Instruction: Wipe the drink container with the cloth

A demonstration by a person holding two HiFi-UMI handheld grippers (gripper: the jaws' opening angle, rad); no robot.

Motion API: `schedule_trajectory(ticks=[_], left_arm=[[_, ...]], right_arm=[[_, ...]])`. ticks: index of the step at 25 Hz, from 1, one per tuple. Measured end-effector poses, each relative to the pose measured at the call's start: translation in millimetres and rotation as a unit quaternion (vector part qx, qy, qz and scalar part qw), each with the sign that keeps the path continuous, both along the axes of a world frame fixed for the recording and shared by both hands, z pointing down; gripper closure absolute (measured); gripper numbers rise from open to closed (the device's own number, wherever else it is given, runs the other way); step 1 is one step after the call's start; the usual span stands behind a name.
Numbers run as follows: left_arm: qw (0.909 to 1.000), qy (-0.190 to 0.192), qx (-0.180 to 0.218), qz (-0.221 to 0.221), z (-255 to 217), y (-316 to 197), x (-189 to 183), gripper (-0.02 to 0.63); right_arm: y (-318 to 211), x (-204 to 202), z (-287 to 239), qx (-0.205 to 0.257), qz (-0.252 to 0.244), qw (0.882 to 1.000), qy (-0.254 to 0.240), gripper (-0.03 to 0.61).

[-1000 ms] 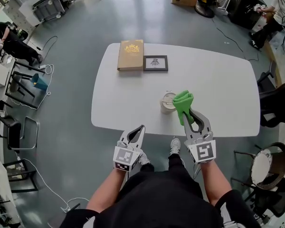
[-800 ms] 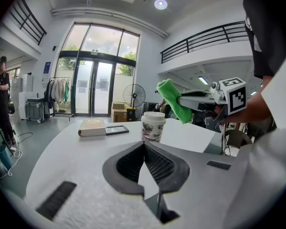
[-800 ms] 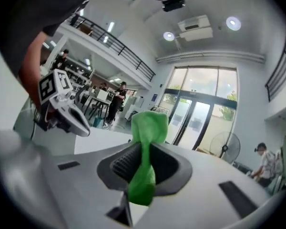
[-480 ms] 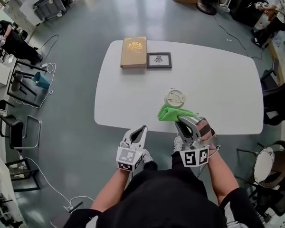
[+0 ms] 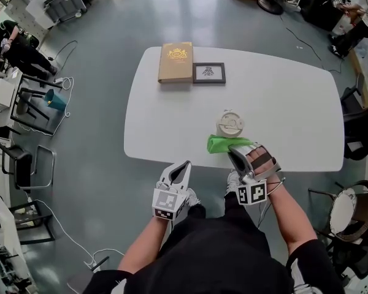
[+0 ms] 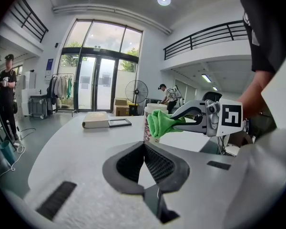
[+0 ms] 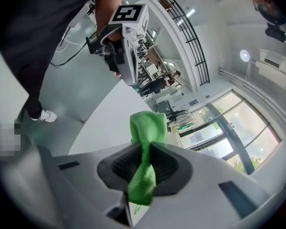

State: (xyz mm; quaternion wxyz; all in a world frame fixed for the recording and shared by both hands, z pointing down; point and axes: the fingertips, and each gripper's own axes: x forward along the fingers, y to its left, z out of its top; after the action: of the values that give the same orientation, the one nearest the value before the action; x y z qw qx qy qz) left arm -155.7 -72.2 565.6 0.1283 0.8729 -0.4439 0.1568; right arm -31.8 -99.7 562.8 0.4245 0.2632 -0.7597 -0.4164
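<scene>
A white paper drink cup with a lid [image 5: 230, 124] stands on the white table [image 5: 165, 121], near its front edge. Against the cup's near side lies a green cloth [image 5: 222, 144], and my right gripper [image 5: 234, 150] is shut on it, turned sideways and pointing left. In the right gripper view the cloth [image 7: 146, 142] is pinched between the pads and sticks out past them. My left gripper [image 5: 183, 166] hangs shut and empty just off the table's front edge, left of the cup. The left gripper view shows the cloth [image 6: 159, 123] covering the cup [image 6: 146, 126].
A tan book [image 5: 175, 62] and a small black picture frame [image 5: 208, 73] lie at the table's far side. Black chairs [image 5: 24, 164] stand on the floor to the left, a round stool [image 5: 340, 210] to the right. People stand far off.
My right gripper swung from the cup's right side round to its near side and turned sideways, carrying the cloth with it. The left gripper stayed put.
</scene>
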Motion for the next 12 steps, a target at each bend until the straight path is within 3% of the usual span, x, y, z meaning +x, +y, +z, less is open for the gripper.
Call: schedule_trajectory(ticks=[12], left_arm=[[0.9998,-0.013,-0.013,-0.010,11,0,-10,0.604]], right_arm=[[-17,-2,47,-0.056,0.021,0.998,0.011,0.512]])
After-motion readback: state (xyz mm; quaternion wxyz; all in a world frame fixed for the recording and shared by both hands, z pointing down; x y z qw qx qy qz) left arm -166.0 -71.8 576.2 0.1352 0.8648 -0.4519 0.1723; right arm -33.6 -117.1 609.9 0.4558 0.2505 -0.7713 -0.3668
